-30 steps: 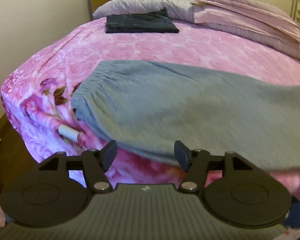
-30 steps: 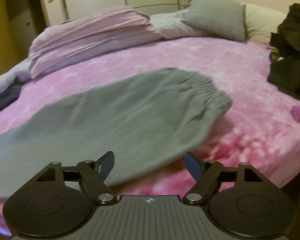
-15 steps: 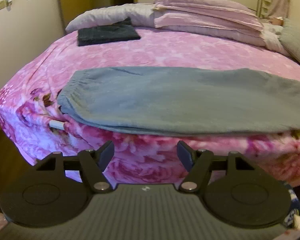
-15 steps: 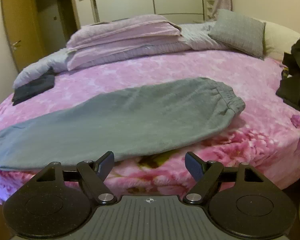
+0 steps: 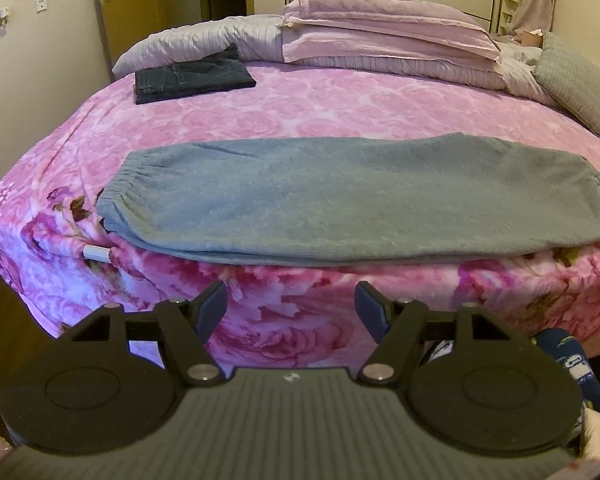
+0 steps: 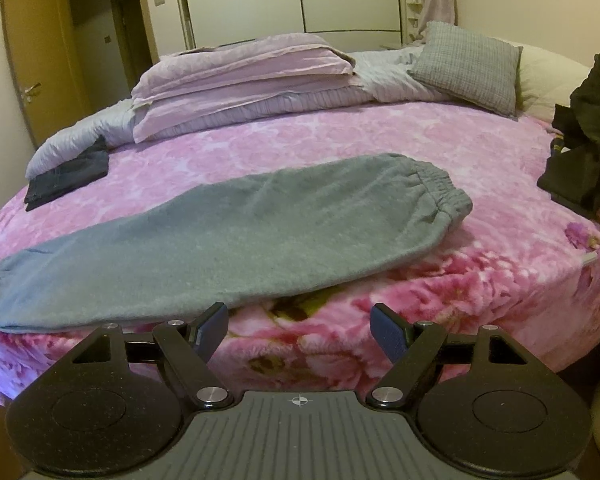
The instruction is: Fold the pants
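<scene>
The grey pants point(image 5: 340, 196) lie flat, folded lengthwise, along the near edge of the pink floral bed point(image 5: 300, 112). One gathered elastic end lies at the left point(image 5: 116, 200) and one at the right point(image 6: 440, 188). My left gripper point(image 5: 291, 306) hangs open in front of the bed's edge, below the pants and apart from them. Just off the pants' near edge point(image 6: 228, 240), my right gripper point(image 6: 300, 324) is open too. Neither holds anything.
Folded dark jeans point(image 5: 192, 78) lie at the far left of the bed. Stacked pink bedding point(image 5: 388, 44) and a grey pillow point(image 6: 468, 66) sit at the back. A dark heap of clothes point(image 6: 584, 136) is at the right. A small white object point(image 5: 97, 254) pokes out by the left cuff.
Both grippers have pulled back from the pants toward the bed's front edge. The pants, blurred and close a second ago, now lie still and flat.
</scene>
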`<state>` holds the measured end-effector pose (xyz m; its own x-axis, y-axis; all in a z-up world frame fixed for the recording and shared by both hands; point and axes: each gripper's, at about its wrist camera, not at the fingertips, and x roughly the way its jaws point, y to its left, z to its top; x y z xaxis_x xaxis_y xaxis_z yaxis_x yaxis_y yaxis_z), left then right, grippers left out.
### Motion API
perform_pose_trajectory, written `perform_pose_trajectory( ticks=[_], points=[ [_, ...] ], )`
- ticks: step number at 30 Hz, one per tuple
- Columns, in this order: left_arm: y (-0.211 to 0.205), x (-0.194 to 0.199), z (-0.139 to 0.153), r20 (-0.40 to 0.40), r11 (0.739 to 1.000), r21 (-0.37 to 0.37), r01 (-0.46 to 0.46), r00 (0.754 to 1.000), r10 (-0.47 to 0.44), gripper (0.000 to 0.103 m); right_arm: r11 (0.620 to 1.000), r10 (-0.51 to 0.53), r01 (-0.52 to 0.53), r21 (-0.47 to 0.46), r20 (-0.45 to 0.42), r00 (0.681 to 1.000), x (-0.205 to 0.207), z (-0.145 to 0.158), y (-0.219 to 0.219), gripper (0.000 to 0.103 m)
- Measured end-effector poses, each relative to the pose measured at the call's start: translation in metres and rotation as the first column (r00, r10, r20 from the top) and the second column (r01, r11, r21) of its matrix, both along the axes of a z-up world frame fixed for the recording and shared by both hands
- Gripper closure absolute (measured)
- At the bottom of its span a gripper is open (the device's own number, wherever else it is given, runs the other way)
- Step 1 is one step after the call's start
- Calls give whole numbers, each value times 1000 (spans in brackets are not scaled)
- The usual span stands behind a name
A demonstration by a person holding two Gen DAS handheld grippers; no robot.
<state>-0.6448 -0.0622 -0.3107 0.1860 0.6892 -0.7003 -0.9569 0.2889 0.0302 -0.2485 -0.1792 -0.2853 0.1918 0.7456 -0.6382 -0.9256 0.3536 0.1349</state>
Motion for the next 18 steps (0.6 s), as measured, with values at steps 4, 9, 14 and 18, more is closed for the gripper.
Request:
perform_pose_trajectory(
  ticks=[4,9,14,18],
  points=[
    [5,5,-2,-13,1000,-10,0,1000,0,35,1000,0,0,-9,-9,1000,3,-3,5,28],
    [16,9,-9,-34,1000,-29,-2,999,1,35,999,-13,12,-32,-18,1000,9,-10,14,28],
    [30,5,-25,-44,998,-67,-15,999,12,35,998,-24,23,-64,-16,1000,12,-21,26,28],
    [45,-7,-36,-20,995,-93,-45,999,43,35,996,-32,30,-89,-16,999,15,-28,38,28]
  ],
)
